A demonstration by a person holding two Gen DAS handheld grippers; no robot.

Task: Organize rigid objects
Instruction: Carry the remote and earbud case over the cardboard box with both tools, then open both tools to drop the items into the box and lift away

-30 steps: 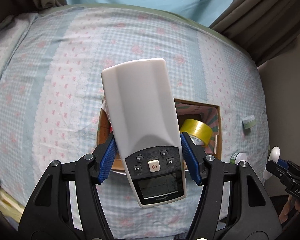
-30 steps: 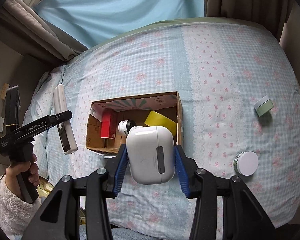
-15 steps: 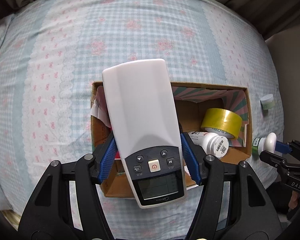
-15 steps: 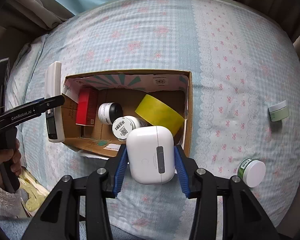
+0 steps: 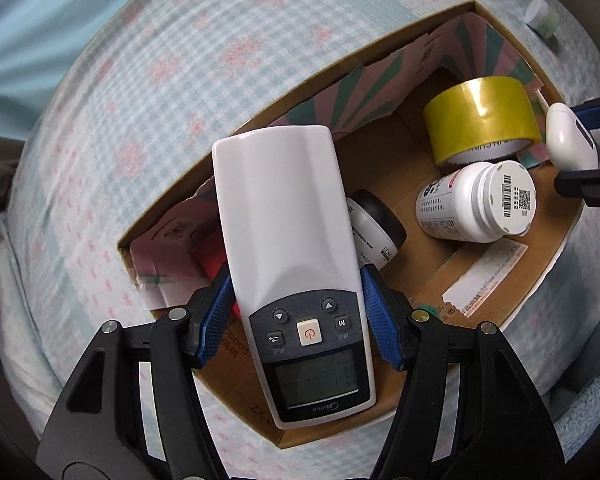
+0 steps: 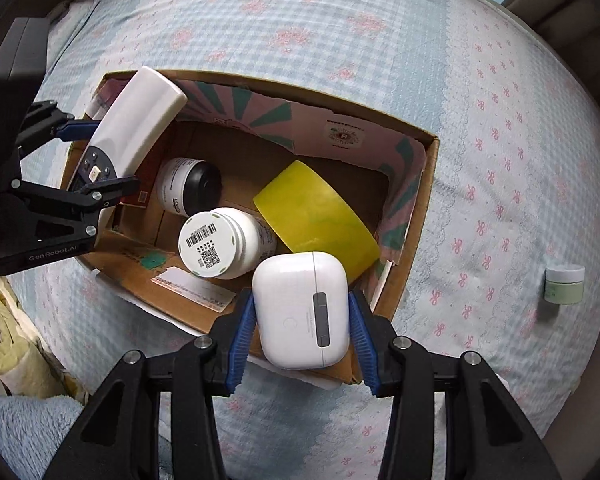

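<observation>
Left wrist view, left gripper clamping white remote over cardboard box, right gripper pinching white earbud case above box's near corner, yellow tape roll inside.

Cardboard box: matt brown corrugated board, torn edges, printed paper lining on the inner flaps. Remote: smooth white plastic with a soft sheen, dark glossy panel around the buttons. Earbud case: glossy white plastic, held between ribbed blue pads. Tape roll: shiny yellow film is seen on a paper core. White bottle: matt plastic, paper label. Bedsheet: soft woven cloth, checked and printed. Small jar: frosted green body, white lid.
</observation>
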